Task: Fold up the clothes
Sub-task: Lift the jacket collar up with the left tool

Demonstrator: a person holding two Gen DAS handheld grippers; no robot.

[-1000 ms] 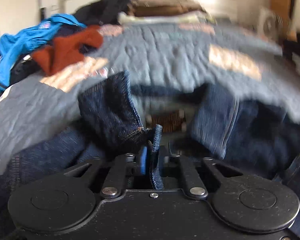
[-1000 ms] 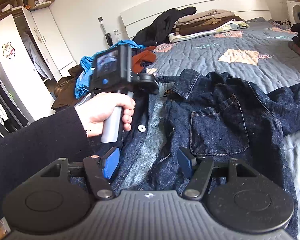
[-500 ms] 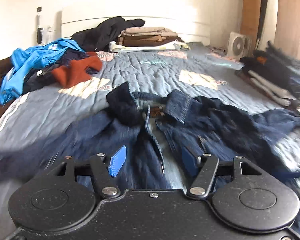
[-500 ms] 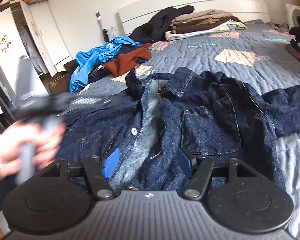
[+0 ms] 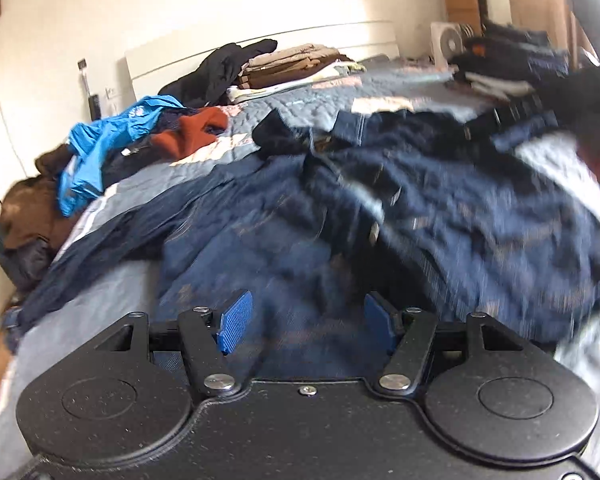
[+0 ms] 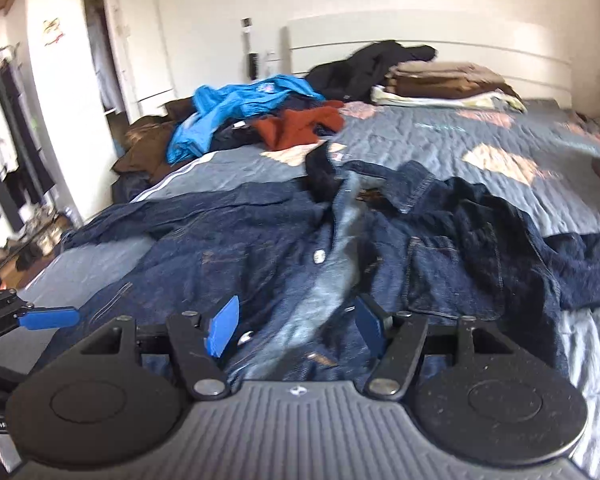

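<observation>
A dark denim jacket (image 6: 440, 256) lies spread face up on the grey quilted bed (image 6: 440, 140), collar toward the headboard, its front partly open along the button line. In the left wrist view the same jacket (image 5: 400, 216) is blurred by motion. My left gripper (image 5: 306, 326) hovers open over the jacket's lower hem, nothing between its blue pads. My right gripper (image 6: 296, 324) is open too, above the hem near the button placket. One blue finger of the left gripper (image 6: 50, 318) shows at the left edge of the right wrist view.
A loose heap of blue and rust clothes (image 6: 260, 116) lies at the bed's left side. Folded brown and beige garments (image 6: 440, 80) and a black item sit by the headboard. More folded dark clothes (image 5: 512, 64) stack at the right. A wardrobe (image 6: 60, 100) stands left of the bed.
My left gripper let go of the collar it pinched a second ago, opened, and drew back to the jacket's hem. The right gripper stayed open and swung left.
</observation>
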